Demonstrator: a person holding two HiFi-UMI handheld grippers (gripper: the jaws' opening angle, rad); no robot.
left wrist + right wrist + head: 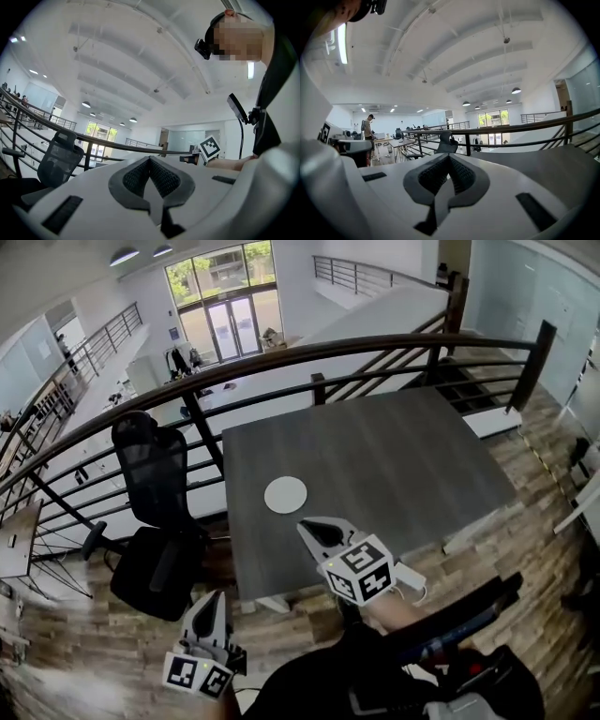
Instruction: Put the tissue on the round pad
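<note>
Tissue absent, tongs pressed together

Tissue: seen in no view. Flat white round pad [285, 494] lies bare on dark grey square table [375, 465]. The right gripper [307, 529] is at its 5 o'clock and the left gripper [210, 602] beyond at 7 o'clock, both closed on nothing. Risk: nothing to place unless a tissue is found.

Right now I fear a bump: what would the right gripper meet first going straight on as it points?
Likely the white round pad on the grey table; if the right gripper clears them, the black mesh chair. Depth unclear.

The round pad [285, 494] is white, the table [403, 456] dark grey wood-grain, the office chair [150, 484] black.
</note>
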